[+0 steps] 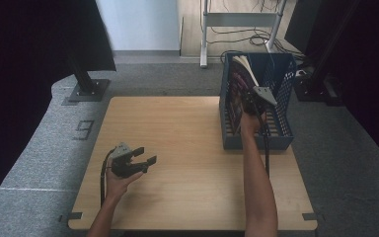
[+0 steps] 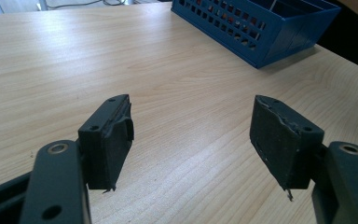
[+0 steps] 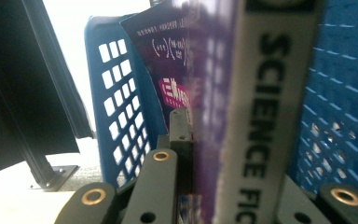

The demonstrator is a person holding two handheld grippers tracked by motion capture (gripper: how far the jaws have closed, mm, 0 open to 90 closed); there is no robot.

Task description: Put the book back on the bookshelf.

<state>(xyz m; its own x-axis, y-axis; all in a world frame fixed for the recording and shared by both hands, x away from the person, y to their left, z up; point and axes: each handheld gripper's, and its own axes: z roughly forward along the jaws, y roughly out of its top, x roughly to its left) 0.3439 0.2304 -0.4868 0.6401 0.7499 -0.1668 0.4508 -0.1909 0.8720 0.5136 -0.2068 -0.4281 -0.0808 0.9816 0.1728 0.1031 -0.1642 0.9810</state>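
Right gripper (image 1: pixel 249 101) is inside the blue rack (image 1: pixel 281 79) at the table's (image 1: pixel 187 197) far right edge, clamped on a book (image 3: pixel 256 112). The book stands upright among others in the rack; its spine reads "SCIENCE FIC". In the right gripper view a purple book (image 3: pixel 168 51) leans just beside it, against the rack's perforated wall. Tight quarters there.

Left gripper (image 1: pixel 139 160) rests low over the table's near-left part, jaws apart, nothing between them. Bare wood all round it; rack well apart, far right.
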